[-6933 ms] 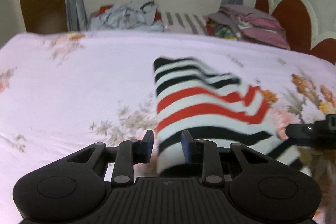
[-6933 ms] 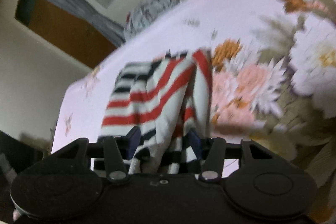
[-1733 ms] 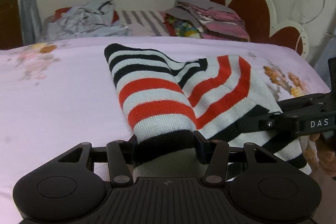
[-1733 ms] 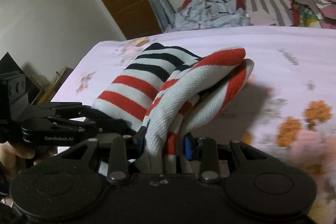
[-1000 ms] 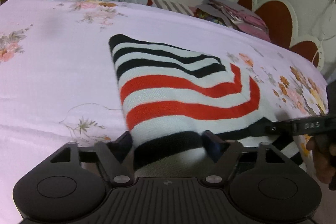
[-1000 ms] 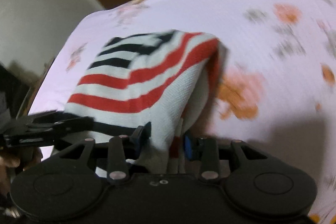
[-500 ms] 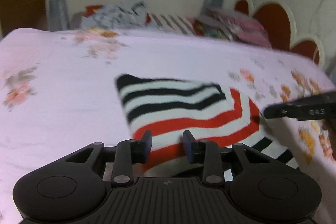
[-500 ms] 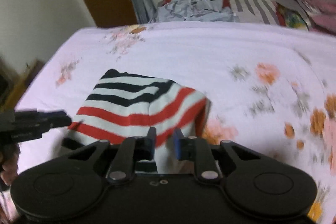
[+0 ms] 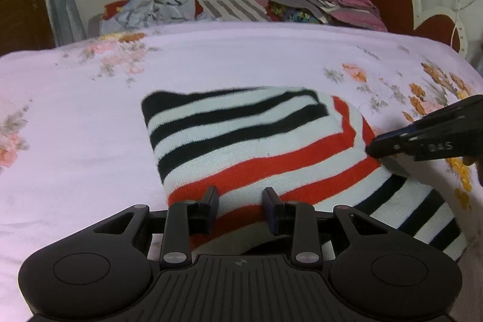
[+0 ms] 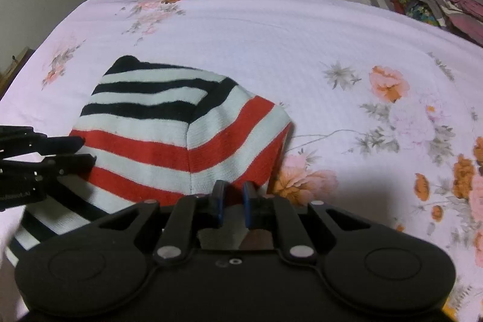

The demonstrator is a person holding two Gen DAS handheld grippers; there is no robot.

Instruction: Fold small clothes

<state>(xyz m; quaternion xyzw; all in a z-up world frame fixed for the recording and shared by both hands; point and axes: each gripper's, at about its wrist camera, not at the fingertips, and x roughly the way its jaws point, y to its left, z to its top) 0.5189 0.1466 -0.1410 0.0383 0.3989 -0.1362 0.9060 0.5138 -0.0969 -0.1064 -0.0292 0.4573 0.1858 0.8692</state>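
Striped knit sweater lies folded on the bed; left gripper narrow, apparently empty; right gripper closing, seemingly on nothing, releasing the fold.

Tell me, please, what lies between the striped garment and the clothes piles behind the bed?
Only bare floral bedsheet, seen in both wrist views, between the striped garment and the clothes piles.

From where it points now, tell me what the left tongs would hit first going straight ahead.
Probably the folded striped sweater: the left tongs aim down over its near red stripes with nothing between. Exact depth is unclear.
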